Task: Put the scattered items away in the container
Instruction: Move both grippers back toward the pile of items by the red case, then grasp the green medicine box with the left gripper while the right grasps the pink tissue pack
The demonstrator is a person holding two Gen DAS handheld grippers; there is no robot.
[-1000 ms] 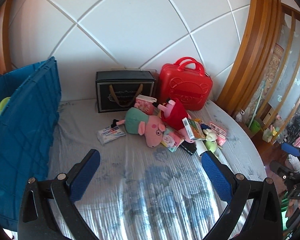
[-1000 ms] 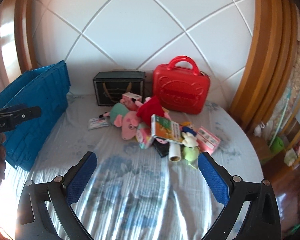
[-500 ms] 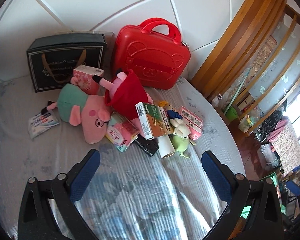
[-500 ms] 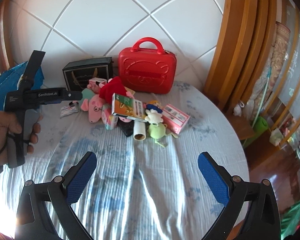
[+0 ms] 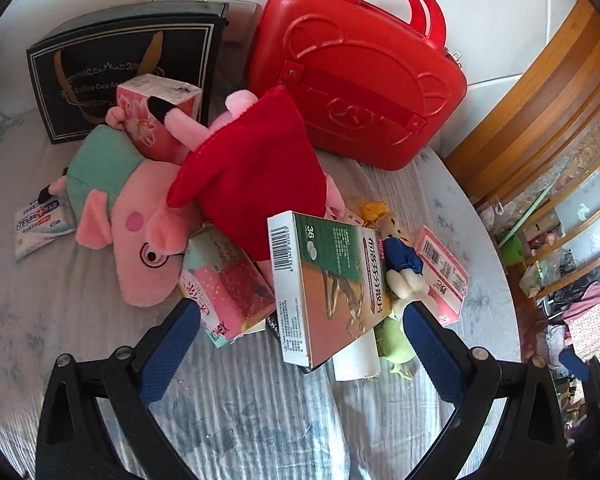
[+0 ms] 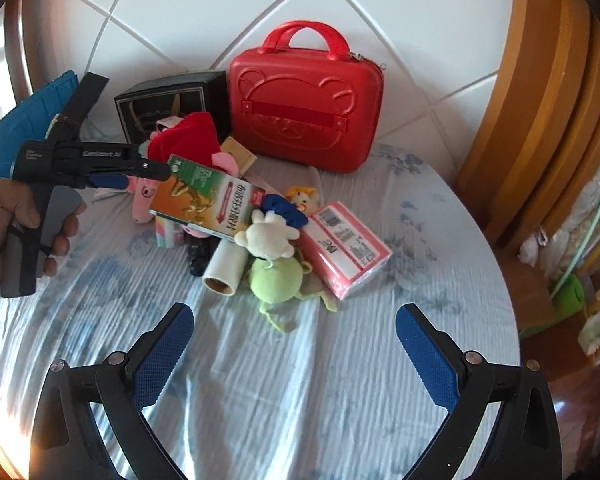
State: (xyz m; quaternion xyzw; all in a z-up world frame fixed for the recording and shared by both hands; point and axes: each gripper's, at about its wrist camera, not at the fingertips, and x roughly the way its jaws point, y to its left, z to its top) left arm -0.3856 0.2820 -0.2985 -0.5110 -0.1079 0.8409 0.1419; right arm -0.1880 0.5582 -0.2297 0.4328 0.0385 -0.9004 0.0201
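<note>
I am bringing my left gripper (image 5: 300,320) much closer than a moment ago – its wide-open jaws are now reaching around the green box (image 5: 332,280) atop the toy pile – while my right gripper (image 6: 294,344) is waiting, open, empty.

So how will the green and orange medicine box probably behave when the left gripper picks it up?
The medicine box looks like thin cardboard, so probably light and stiff, though a hard squeeze might dent it. It leans tilted on the pile, touching the small white toy, so lifting may shift that.
</note>
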